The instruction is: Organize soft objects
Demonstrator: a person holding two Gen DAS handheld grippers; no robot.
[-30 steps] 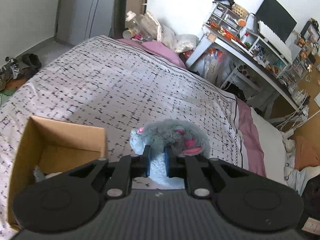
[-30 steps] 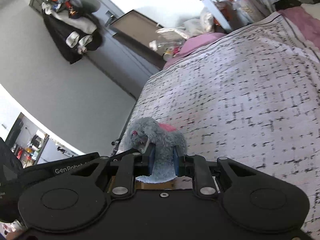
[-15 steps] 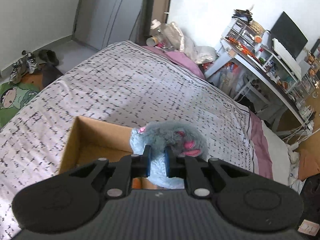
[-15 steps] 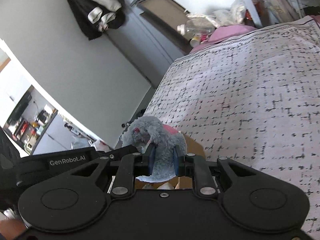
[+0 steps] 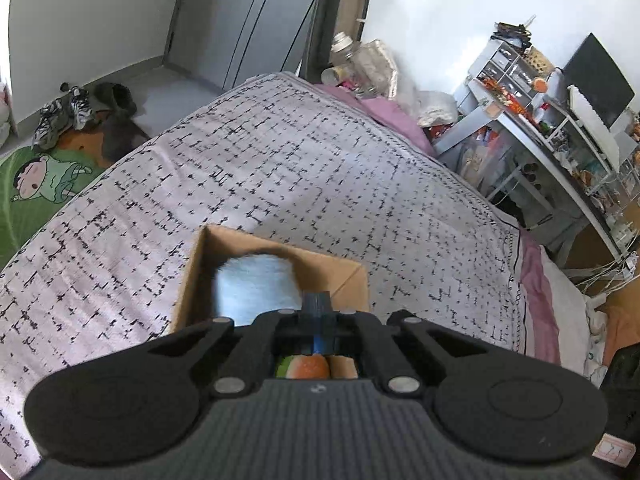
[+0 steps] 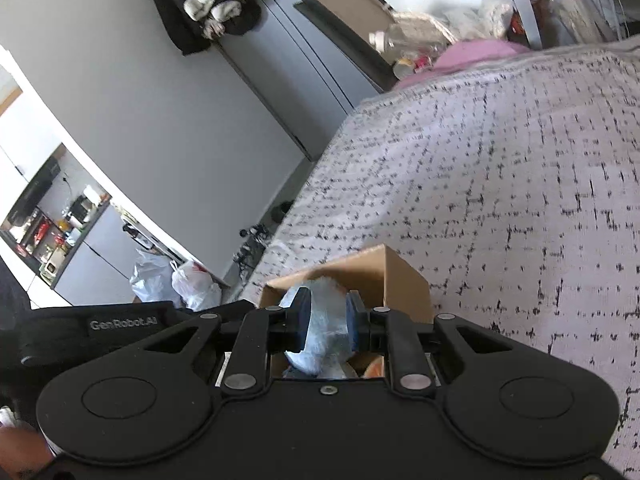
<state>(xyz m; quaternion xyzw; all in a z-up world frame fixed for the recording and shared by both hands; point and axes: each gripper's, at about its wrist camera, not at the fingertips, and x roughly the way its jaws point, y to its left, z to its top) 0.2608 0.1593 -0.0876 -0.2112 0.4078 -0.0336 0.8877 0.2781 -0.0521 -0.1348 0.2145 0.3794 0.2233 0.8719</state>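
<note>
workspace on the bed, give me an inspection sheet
surface: patterned bedspread, box resting on it
job's things: cardboard box open; grey-blue plush toy over its opening; orange-green soft item inside
clutter: shoes on floor, crowded desk
grippers: left gripper shut, empty, jaws have just been closing; right gripper shut on the plush toy
cables: white cords beside bed
surroundings: plastic bags, hanging clothes

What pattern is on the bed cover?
The bed cover is pale pinkish-white with broken black dashes forming a grid. The left wrist view shows it best.
</note>
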